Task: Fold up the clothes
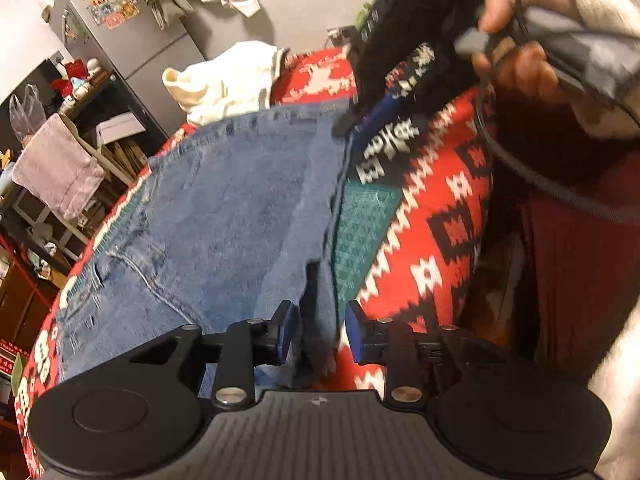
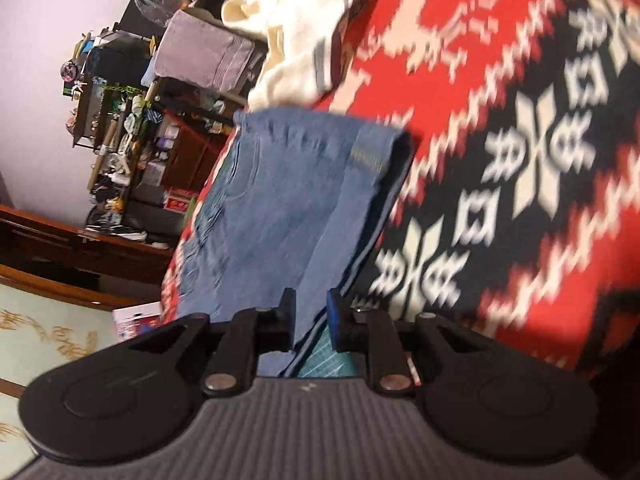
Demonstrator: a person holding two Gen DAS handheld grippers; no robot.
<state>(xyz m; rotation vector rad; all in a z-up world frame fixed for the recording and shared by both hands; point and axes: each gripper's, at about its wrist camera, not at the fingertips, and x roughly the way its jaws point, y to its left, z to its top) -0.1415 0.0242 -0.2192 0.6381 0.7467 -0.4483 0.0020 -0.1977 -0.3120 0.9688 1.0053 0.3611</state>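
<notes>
Faded, fuzzy denim jeans (image 1: 224, 208) spread flat over red patterned blanket (image 1: 432, 240); left gripper (image 1: 320, 332) parted astride a leg edge, right gripper (image 2: 311, 320) parted around the doubled edge.

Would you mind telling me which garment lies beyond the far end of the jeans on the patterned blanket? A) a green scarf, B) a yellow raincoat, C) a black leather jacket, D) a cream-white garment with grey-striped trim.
D: past the far end of the jeans, a cream-white garment with grey-striped trim lies bunched on the red patterned blanket, and the right wrist view shows the same.
</notes>
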